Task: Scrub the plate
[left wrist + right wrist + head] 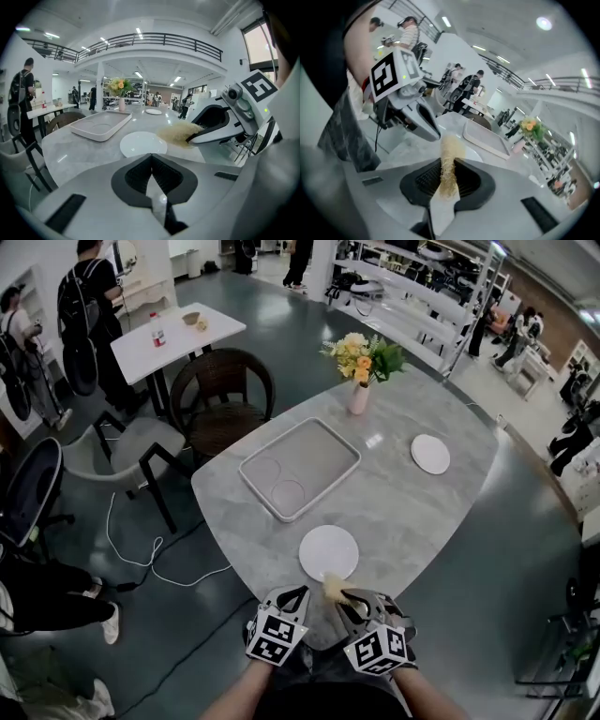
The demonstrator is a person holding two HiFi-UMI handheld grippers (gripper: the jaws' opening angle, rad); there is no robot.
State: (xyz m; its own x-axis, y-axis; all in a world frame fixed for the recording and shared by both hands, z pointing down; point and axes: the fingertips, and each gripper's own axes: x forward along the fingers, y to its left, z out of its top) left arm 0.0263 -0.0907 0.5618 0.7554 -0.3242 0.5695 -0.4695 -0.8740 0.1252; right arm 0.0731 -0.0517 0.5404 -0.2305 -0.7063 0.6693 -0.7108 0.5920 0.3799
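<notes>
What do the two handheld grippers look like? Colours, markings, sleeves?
They are a matched pair. The left gripper and right gripper have pale grey-white curved shells and black ribbed pads. Each carries a cube with black-and-white square markers behind the jaws. No sleeves show on the forearms.

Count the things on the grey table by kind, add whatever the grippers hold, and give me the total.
White plates: 2
Tray: 1
Vase of flowers: 1
Scrubber, clamped in the right gripper: 1
Total: 5
</notes>
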